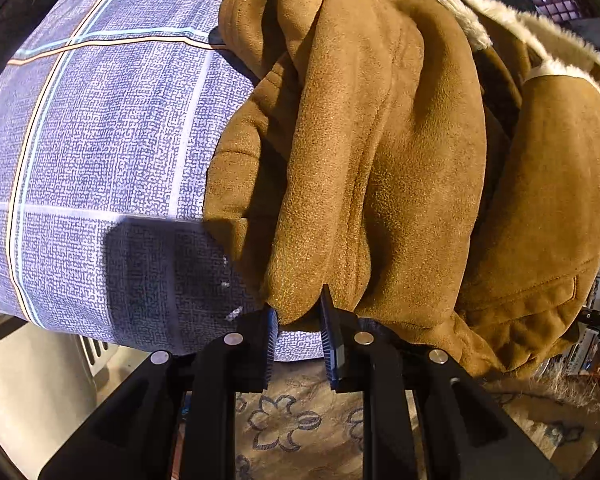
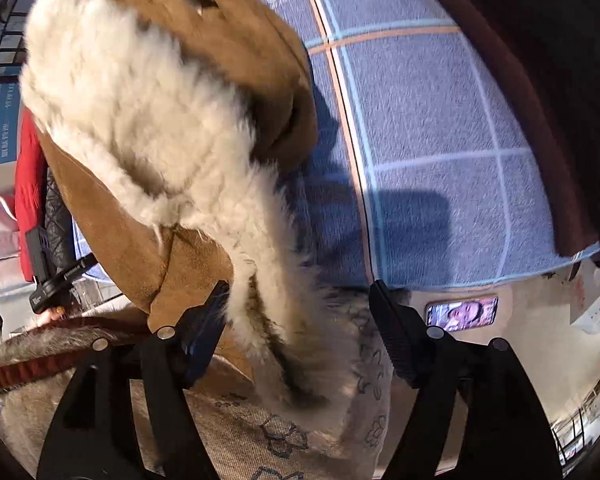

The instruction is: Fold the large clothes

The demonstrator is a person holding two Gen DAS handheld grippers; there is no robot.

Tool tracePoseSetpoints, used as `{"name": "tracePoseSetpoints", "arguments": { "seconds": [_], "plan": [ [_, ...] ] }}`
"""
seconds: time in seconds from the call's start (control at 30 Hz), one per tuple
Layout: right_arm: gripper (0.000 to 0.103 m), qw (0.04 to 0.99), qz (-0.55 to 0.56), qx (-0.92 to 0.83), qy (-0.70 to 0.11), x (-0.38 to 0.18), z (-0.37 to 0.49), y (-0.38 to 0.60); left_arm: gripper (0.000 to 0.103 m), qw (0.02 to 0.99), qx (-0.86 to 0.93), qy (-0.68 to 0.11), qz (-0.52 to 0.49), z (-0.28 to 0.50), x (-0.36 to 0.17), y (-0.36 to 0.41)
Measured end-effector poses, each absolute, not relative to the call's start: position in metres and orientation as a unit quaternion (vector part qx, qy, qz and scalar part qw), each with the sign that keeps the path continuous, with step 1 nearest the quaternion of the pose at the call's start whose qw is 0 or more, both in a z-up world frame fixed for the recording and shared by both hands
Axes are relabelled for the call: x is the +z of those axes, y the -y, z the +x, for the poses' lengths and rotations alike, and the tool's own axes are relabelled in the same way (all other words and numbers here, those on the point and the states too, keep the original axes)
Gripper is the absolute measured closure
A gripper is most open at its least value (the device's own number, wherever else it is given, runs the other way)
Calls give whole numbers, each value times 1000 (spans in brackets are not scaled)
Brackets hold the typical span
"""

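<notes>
A tan suede jacket (image 1: 380, 140) with cream fleece lining lies bunched on a blue checked bed cover (image 1: 100, 140). My left gripper (image 1: 298, 320) is at the jacket's near edge, its jaws closed on a rounded suede fold. In the right wrist view the jacket (image 2: 228, 40) shows its fleece lining (image 2: 140, 120) and hangs over the bed's edge. My right gripper (image 2: 300, 312) is open, jaws wide apart, with the fleece edge lying between them and against the left finger.
The bed cover (image 2: 440, 140) extends to the right. A beige floral cloth (image 1: 292, 420) lies below the bed edge. A phone (image 2: 462, 314) with a lit screen lies on the floor. A red garment (image 2: 30, 184) hangs at the left.
</notes>
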State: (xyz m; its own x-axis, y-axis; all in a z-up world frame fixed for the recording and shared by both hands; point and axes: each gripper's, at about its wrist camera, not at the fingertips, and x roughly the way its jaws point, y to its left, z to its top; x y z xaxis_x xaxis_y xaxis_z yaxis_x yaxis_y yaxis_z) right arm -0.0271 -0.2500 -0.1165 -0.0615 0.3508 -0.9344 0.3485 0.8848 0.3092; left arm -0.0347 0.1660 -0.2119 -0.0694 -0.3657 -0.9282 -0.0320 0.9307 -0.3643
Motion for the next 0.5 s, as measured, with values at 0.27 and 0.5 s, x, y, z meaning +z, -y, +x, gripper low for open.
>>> {"name": "tracePoseSetpoints", "arguments": {
  "seconds": [0.27,0.5],
  "plan": [
    [21,763,186,32,-618,-33,96,250,85,682,-124,-708,-136,-23,-213,-158],
    [20,727,170,109,-656,-61,208,154,85,691,-108,-697,-158,-35,-211,-169]
  ]
}}
